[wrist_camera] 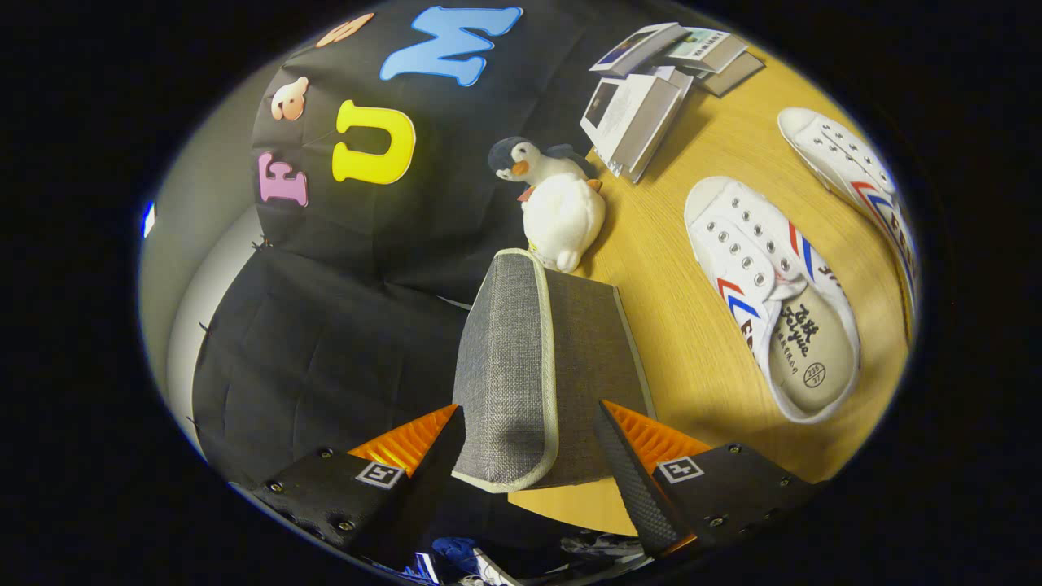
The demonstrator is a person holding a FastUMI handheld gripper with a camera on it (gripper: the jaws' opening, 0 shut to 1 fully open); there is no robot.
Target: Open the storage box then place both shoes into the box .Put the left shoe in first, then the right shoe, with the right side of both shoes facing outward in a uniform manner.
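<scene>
Plainly, the main risk at this moment lay with the storage box point(537, 366), the grey fabric box with pale piping that stood on the wooden table point(692, 366). In the gripper view the gripper point(529, 456) had its fingers spread wide, one on each side of the box's near corner, and from this angle I could not tell whether either finger actually touched the fabric; neither appeared to press on it, so the tool was open and holding nothing. The box looked soft-walled and light, and I judged that a squeeze on the corner rather than on the lid's edge could crumple the side or tip the whole box over instead of opening it. A push could also slide it into the plush penguin point(553, 203), which sat just beyond the box and seemed to touch its far corner, or carry it off the table edge nearest the fingers. The lid appeared closed, so the opening step was not yet done. To the right of the box lay the near shoe point(765, 293), white with red and blue stripes, apart from the box; the far shoe point(855, 179) lay further right of the box again. Beyond the box, past the penguin, a stack of books point(651, 89) rested on the table.
</scene>
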